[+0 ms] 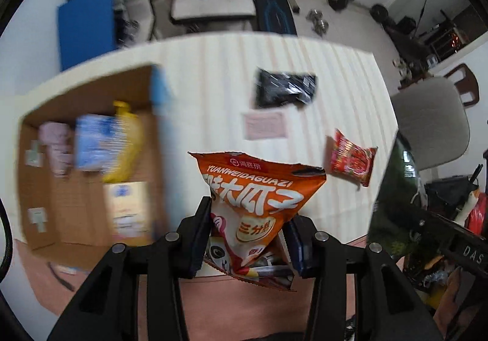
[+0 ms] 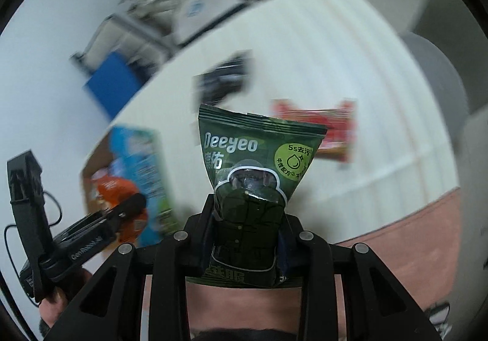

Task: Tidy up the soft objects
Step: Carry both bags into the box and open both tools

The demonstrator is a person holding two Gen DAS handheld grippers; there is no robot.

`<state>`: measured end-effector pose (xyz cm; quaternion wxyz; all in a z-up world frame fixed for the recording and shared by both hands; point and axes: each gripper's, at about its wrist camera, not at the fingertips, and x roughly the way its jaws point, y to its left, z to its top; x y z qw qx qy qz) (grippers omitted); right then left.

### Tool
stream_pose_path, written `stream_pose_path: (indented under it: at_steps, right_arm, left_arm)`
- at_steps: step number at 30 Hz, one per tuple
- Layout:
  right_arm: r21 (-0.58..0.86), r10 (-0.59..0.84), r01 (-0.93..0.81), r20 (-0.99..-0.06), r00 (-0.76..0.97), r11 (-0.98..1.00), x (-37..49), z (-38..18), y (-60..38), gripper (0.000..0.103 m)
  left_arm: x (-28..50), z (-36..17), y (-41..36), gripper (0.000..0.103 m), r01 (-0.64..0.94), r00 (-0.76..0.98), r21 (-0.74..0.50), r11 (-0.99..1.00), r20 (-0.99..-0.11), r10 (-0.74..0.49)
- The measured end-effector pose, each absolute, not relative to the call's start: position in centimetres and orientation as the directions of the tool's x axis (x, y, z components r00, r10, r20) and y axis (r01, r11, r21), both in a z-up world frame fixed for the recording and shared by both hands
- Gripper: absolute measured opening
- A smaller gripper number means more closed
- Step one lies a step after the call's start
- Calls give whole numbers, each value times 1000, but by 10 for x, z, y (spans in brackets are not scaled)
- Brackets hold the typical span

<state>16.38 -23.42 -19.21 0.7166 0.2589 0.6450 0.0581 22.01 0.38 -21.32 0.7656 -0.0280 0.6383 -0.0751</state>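
From my left wrist camera I see the left tool point(image 1: 248, 237) clenched on one orange snack bag point(image 1: 254, 206), which stands up between the fingers toward 12 o'clock, lifted above the near edge of the striped worktop point(image 1: 320, 66). Only this view shows the inside of the cardboard box point(image 1: 88, 219) at 9 o'clock, where I count four blurred soft packs: a pink one, a blue one, a yellow one and a pale one. It also shows three items lying loose on the worktop: a black packet point(image 1: 285, 90) at 12 o'clock, a pink square pack point(image 1: 264, 125) just nearer than it, and a red packet point(image 1: 350, 157) at 2 o'clock. My right wrist camera alone shows the right tool point(image 2: 248, 237) gripping one green Deeyeo pouch point(image 2: 256, 154), upright between the fingers toward 12 o'clock. There the left tool appears at 8 o'clock beside the box, and I cannot make out the pink pack through the blur
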Motion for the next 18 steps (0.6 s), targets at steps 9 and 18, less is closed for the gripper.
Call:
stream_pose_path:
  at_steps: [9,18]
  right_arm:
    - [522,520,10,-852,69,853,185,-166,-25,35]
    - [443,440,-71,-896,-55,894,208,-234,132,34]
  left_arm:
    - [209,-203,172,41,-32,179,-8,999,-984,-2]
    - [228,-269,281,41,-152,51,-3,988,-999,5]
